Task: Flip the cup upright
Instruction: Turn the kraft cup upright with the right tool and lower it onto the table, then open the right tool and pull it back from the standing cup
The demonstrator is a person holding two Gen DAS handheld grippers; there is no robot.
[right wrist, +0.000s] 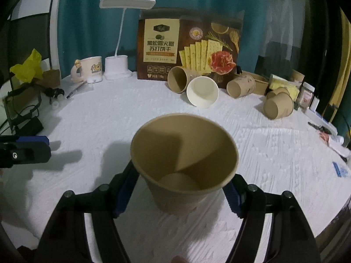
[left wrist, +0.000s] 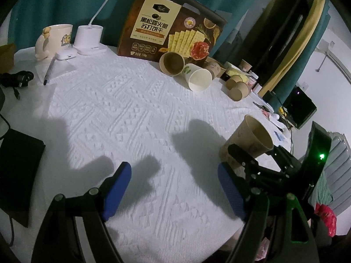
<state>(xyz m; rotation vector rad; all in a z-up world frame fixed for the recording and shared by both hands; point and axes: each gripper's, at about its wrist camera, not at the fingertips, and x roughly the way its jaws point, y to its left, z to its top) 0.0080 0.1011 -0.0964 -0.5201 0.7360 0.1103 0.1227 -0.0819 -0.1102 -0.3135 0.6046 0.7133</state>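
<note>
- The brown paper cup (right wrist: 184,160) has its open mouth facing up. Its long way runs up and down, but it leans a little, with the rim tipped away from the right gripper (right wrist: 182,190).
- It is plain tan inside and out, wider at the top than at the bottom. You can see the round floor deep inside it. A shadow covers part of the inner wall.
- The cup is low over the white bumpy tablecloth (right wrist: 109,114), on the near side of the table. I cannot tell if its bottom touches the cloth.
- It sits between the right gripper's two blue pads (right wrist: 232,197), one on each side of its lower half. The pads are right against the cup's sides, grasping it.
- The left gripper (left wrist: 174,189) is off to the side, well apart from the cup. Its blue fingers are spread wide with only cloth between them.
- At the far side of the table more paper cups (right wrist: 278,107) lie tipped over, in front of a big cracker box (right wrist: 188,43). A white lamp (right wrist: 118,65) and a mug (right wrist: 88,68) stand beside the box.
</note>
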